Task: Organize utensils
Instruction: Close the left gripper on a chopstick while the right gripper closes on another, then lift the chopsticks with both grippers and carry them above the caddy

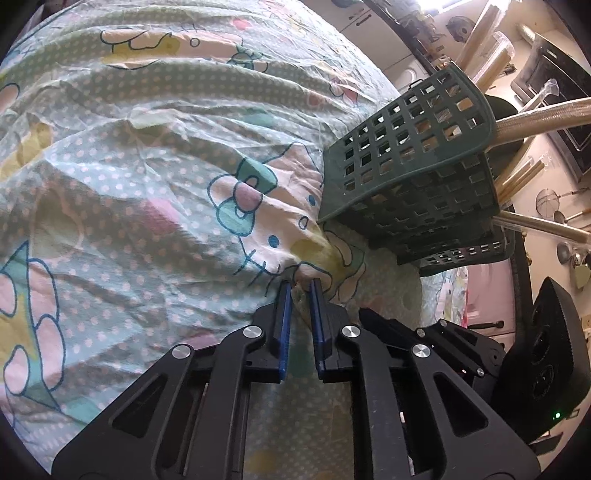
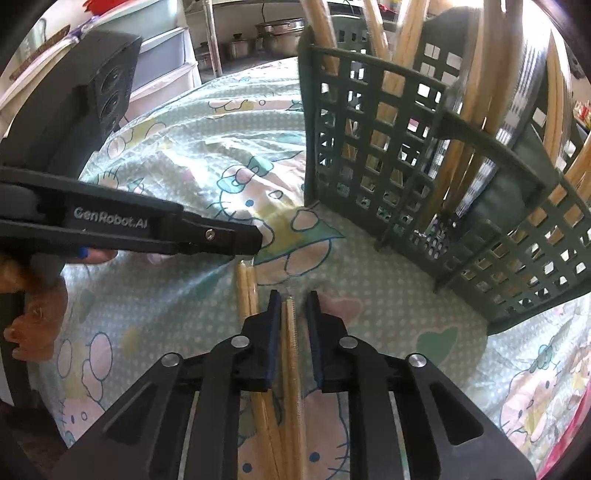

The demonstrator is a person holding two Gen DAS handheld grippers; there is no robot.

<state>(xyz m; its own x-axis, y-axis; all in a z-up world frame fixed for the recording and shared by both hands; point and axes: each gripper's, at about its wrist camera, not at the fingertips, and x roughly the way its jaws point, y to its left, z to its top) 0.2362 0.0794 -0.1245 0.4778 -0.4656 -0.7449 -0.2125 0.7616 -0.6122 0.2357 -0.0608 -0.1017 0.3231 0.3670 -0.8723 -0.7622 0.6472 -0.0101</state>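
A Hello Kitty tablecloth (image 1: pixel 147 184) covers the table. On it stands a green lattice utensil basket (image 1: pixel 406 158) (image 2: pixel 373 147), with wrapped chopsticks (image 2: pixel 402 70) upright in its compartments. My right gripper (image 2: pixel 294 295) points down at the cloth, shut on a wrapped pair of chopsticks (image 2: pixel 290 343) that lies between its blue pads. Just left of it lies a second wrapped pair (image 2: pixel 245 288). My left gripper (image 1: pixel 301 285) (image 2: pixel 256 242) is in front of the basket's near corner. It pinches a fold of the cloth, and the wrinkles run in towards its tips.
A hand (image 2: pixel 33 314) holds the left gripper's grip at the left edge. The right device's black housing (image 1: pixel 546 350) sits close on the right. Plastic drawers (image 2: pixel 166 70) and pots (image 2: pixel 277 33) stand beyond the table. Ladles and strainers (image 1: pixel 554 206) hang on the wall.
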